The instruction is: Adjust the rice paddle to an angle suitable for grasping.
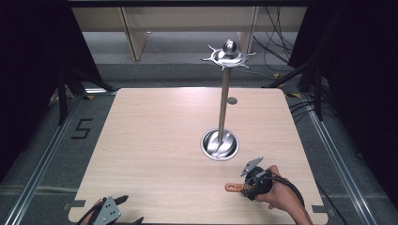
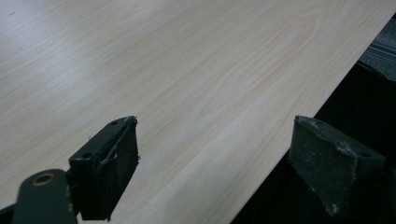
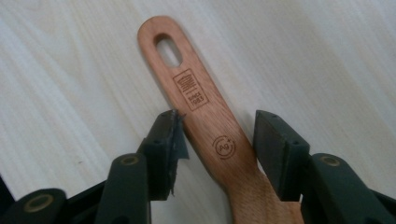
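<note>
Wooden handle (image 3: 201, 112) lying flat near the table's front right edge, bracketed by the right gripper (image 3: 217, 140).

Its brown shaft, with an oval hanging hole at the far end and printed marks along it, runs between the two black jaws; the left pad touches or nearly touches its side, the right pad stands just beside it, so I cannot tell whether it is clamped. In the high view the handle tip (image 1: 232, 187) pokes out leftward from the right gripper (image 1: 251, 180). A metal stand (image 1: 219, 143) with a tall post sits beyond it, leaving bare tabletop (image 1: 155, 140) across the middle and left. The left gripper (image 2: 212, 154) hangs with jaws spread wide and nothing between them, straddling the table's front edge (image 2: 299, 126).
</note>
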Motion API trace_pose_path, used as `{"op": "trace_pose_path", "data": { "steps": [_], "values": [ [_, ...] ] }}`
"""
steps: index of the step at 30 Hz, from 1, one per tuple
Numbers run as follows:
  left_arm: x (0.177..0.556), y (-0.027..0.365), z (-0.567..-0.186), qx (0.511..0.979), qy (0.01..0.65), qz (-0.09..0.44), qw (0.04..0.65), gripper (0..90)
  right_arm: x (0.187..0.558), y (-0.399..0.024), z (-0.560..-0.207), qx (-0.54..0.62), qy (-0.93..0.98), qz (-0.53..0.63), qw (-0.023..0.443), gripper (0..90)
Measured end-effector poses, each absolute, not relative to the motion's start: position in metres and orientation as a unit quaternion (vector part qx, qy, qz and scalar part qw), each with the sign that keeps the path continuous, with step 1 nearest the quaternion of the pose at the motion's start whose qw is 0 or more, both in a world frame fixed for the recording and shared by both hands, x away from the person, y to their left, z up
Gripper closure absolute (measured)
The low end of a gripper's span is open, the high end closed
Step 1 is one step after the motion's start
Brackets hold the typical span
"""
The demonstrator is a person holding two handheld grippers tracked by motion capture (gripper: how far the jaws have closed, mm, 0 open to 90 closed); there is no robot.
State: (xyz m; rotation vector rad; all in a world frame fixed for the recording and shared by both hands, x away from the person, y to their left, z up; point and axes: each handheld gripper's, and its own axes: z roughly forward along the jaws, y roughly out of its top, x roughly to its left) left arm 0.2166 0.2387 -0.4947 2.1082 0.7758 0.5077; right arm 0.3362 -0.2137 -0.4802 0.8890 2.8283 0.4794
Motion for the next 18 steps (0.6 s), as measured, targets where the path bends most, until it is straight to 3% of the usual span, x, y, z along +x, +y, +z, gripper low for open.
{"op": "trace_pose_path", "data": {
  "steps": [8,18],
  "values": [
    [0.218,0.240,-0.494,0.844,0.299,0.206,0.395,15.2,0.338,-0.208,-0.478,0.285,0.947,0.124,0.078,60.2],
    [0.217,0.238,-0.495,0.841,0.308,0.193,0.400,15.2,0.347,-0.192,-0.476,0.255,0.961,0.090,0.061,61.2]
  ]
}}
